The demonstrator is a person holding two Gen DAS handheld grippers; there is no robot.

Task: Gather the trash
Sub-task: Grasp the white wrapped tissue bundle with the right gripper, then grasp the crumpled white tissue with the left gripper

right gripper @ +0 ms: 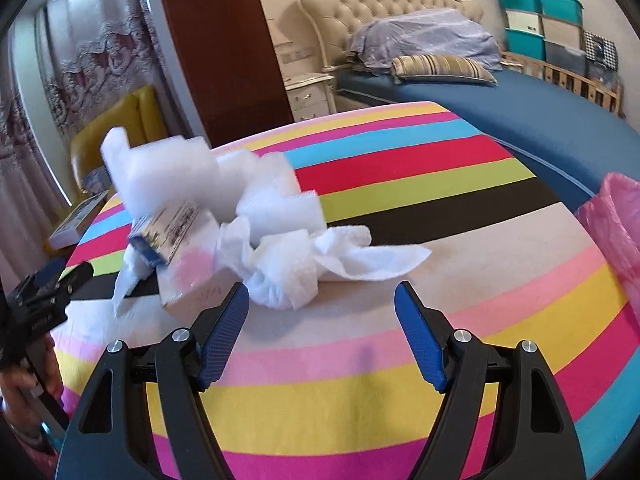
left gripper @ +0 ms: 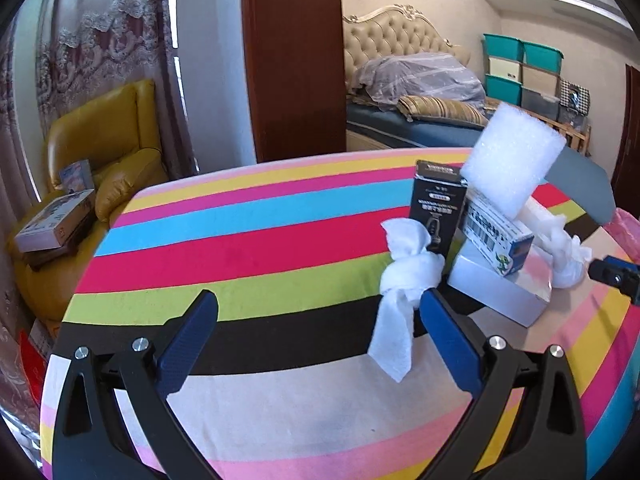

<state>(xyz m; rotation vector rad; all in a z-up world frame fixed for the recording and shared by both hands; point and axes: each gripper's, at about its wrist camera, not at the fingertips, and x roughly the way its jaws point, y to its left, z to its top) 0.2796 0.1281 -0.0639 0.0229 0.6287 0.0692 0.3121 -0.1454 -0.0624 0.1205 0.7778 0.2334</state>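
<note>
Striped tablecloth [right gripper: 360,360], crumpled tissue [right gripper: 288,276] just beyond open right tool [right gripper: 322,300]

The trash sits heaped together: a knotted white tissue [left gripper: 410,268] at 9 o'clock of the pile, an upright black carton [left gripper: 438,204] behind it, a blue-and-white box [left gripper: 500,236] tilted on a flat white box [left gripper: 500,292], a white foam block [left gripper: 512,160] leaning on top, and a crumpled tissue [left gripper: 566,248] at 3 o'clock.
</note>
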